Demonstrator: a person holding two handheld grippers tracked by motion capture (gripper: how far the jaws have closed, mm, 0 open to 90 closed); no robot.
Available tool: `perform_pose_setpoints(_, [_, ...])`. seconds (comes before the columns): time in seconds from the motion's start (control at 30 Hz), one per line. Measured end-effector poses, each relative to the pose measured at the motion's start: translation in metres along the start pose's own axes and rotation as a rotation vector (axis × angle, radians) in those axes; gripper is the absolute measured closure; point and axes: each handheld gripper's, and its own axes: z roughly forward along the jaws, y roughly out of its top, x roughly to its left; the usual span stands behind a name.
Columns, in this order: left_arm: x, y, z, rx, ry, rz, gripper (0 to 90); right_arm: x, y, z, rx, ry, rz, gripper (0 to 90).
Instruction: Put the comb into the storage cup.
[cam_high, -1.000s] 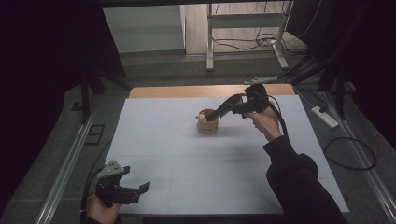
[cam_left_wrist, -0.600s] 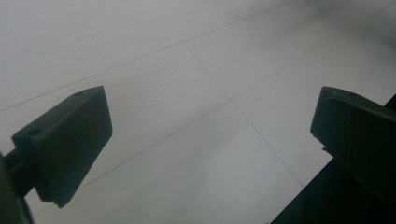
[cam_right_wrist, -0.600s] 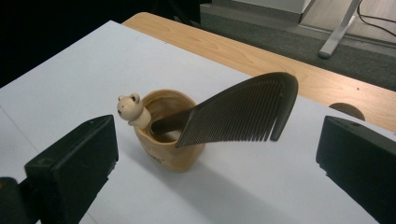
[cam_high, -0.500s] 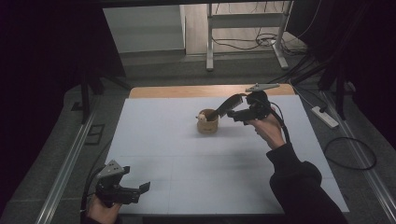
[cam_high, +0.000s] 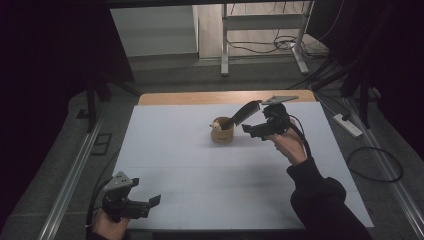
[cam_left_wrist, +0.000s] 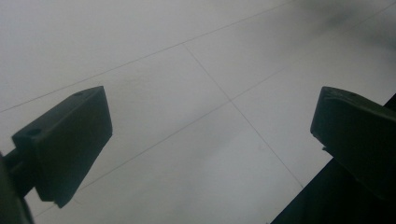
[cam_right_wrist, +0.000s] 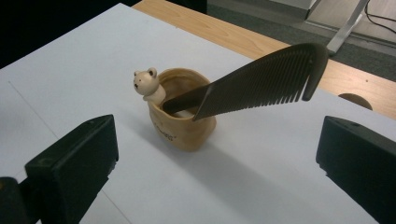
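Note:
A tan cup with a small bear figure on its rim stands on the white mat, a little behind its middle. A dark comb leans in the cup, its handle inside and its toothed end sticking up to the right. In the right gripper view the cup and comb sit ahead of the jaws, untouched. My right gripper is open just right of the cup, with its jaws below the comb's free end. My left gripper is open over the mat's front left corner, with bare mat between its jaws.
The white mat covers most of the table, and a strip of wood shows at its far edge. A power strip and cables lie on the floor to the right. A metal frame stands behind the table.
My right gripper has drawn back a little from the comb, down and to the right. The comb stays leaning in the cup. The left gripper has not moved.

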Motion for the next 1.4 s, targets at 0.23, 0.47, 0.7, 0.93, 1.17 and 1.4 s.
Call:
perform_pose_setpoints(0.23, [0.000,0.000,-0.001,-0.007,-0.005,0.003,0.0,0.003,-0.004,-0.005,-0.003,0.007,-0.011,0.0])
perform_pose_setpoints(0.47, [0.000,-0.001,-0.001,-0.012,-0.010,0.007,0.0,0.004,-0.011,-0.010,0.003,0.012,-0.011,0.0])
perform_pose_setpoints(0.7, [0.000,-0.001,-0.002,-0.017,-0.017,0.007,0.0,0.009,-0.020,-0.011,0.028,0.010,-0.042,0.2])
perform_pose_setpoints(0.93, [0.001,-0.001,-0.002,-0.022,-0.022,0.001,0.0,0.013,-0.026,-0.011,0.041,0.024,-0.030,0.0])
perform_pose_setpoints(1.17, [0.001,-0.002,-0.003,-0.026,-0.025,-0.002,0.0,0.016,-0.030,-0.013,0.048,0.034,-0.044,0.0])
perform_pose_setpoints(1.4, [0.002,-0.002,-0.003,-0.030,-0.027,-0.005,0.0,0.019,-0.034,-0.019,0.054,0.036,-0.054,0.0])
